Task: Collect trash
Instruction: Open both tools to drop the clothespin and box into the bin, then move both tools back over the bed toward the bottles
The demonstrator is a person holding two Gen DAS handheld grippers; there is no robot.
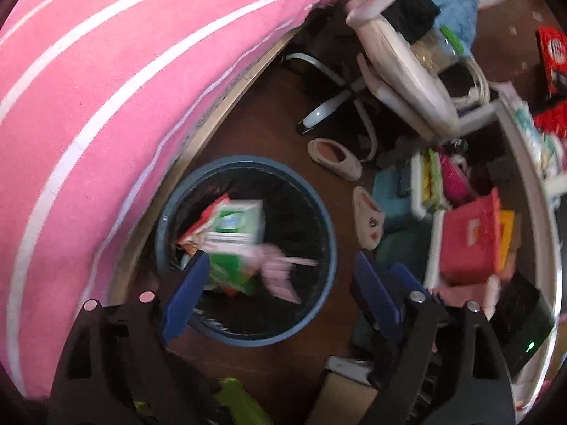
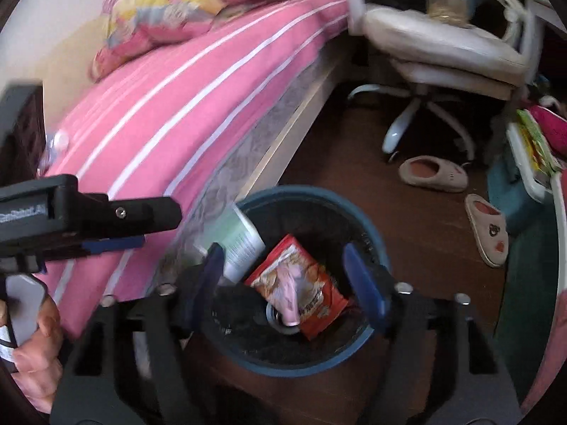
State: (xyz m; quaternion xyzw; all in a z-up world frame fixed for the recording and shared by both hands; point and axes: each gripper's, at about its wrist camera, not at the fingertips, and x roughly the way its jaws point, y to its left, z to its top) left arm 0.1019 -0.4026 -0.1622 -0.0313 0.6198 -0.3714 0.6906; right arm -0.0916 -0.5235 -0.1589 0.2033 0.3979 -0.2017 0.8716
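Note:
A blue round bin [image 1: 320, 209] with a black liner stands on the brown floor beside the bed; it also shows in the right wrist view [image 2: 368, 233]. A green and white carton [image 1: 234, 233] is blurred, above or inside the bin mouth; it shows in the right wrist view [image 2: 241, 237] at the bin's left rim. An orange snack wrapper [image 2: 312, 283], a pink scrap [image 2: 288, 290] and a can [image 2: 280, 318] lie in the bin. My left gripper [image 1: 273, 283] is open above the bin. My right gripper [image 2: 287, 276] is open and empty over the bin.
A bed with a pink striped cover [image 1: 106, 88] runs along the left. A white swivel chair [image 2: 436, 53] piled with things stands behind. Two slippers [image 2: 432, 173] lie on the floor. Boxes and books [image 1: 467, 237] crowd the right. The left tool [image 2: 88, 219] reaches in from the left.

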